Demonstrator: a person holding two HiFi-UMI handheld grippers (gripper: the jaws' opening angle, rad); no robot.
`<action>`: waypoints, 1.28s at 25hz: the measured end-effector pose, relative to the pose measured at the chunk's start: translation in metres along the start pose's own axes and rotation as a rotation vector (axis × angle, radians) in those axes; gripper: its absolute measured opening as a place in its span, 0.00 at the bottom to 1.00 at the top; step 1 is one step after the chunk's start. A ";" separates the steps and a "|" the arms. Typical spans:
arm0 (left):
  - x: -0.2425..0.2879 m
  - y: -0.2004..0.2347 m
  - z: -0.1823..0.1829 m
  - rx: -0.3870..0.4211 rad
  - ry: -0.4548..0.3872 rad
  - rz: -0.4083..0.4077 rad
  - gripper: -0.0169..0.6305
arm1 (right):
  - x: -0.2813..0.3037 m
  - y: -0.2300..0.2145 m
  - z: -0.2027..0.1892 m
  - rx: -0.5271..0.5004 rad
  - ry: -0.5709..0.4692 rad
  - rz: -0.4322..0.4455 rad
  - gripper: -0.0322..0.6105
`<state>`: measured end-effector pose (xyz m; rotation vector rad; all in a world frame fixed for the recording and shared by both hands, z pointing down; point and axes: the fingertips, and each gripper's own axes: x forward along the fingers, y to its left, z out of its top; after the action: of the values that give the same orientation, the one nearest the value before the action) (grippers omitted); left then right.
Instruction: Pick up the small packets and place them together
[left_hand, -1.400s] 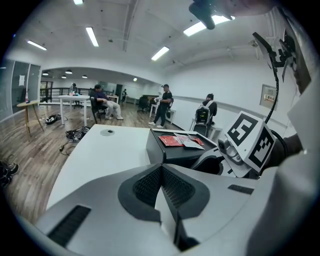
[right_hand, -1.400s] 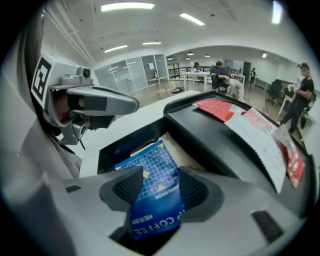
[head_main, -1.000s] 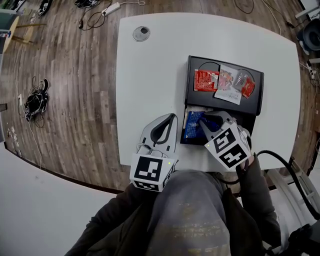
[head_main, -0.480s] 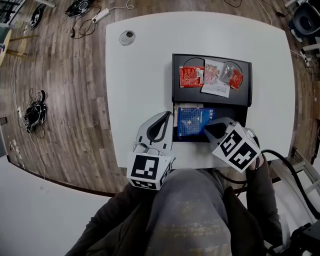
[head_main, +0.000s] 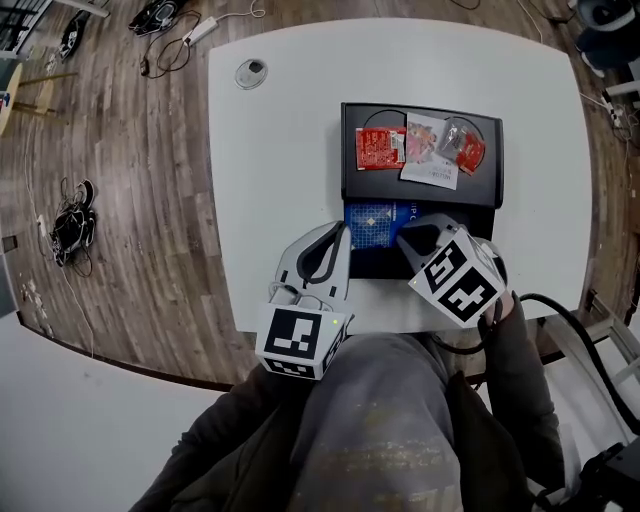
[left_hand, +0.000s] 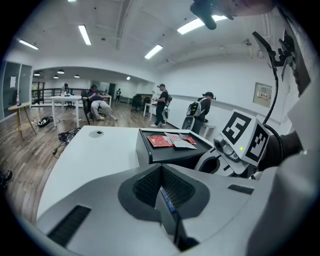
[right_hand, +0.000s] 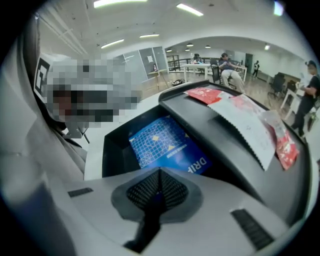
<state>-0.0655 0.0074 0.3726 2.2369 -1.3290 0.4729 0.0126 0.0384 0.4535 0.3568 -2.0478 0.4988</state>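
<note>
Left grey two-jaw gripper (head_main: 344, 233) points forward, fingertips slightly lowered, jaws pressed together. Right grey two-jaw gripper (head_main: 403, 240) tilts steeply down, jaws likewise closed.

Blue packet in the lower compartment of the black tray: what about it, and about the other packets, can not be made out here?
- Blue packet: right gripper view, near edge hidden under the right gripper; whether its shut jaws pinch it cannot be told.
- Same packet: left gripper view, hidden behind the wall of the black tray.
- Red packet, white packet: head view, print too small.
</note>
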 end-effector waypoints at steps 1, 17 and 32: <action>0.000 -0.001 0.000 -0.001 0.000 -0.003 0.01 | -0.002 0.000 0.001 -0.011 -0.006 -0.003 0.06; -0.012 0.011 -0.007 -0.049 -0.015 0.039 0.01 | 0.007 0.011 -0.008 -0.315 0.077 -0.071 0.30; -0.012 0.015 -0.008 -0.056 -0.016 0.045 0.01 | 0.005 0.011 -0.009 -0.270 0.067 -0.110 0.11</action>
<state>-0.0843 0.0143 0.3763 2.1733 -1.3870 0.4288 0.0117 0.0525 0.4600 0.2844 -1.9867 0.1619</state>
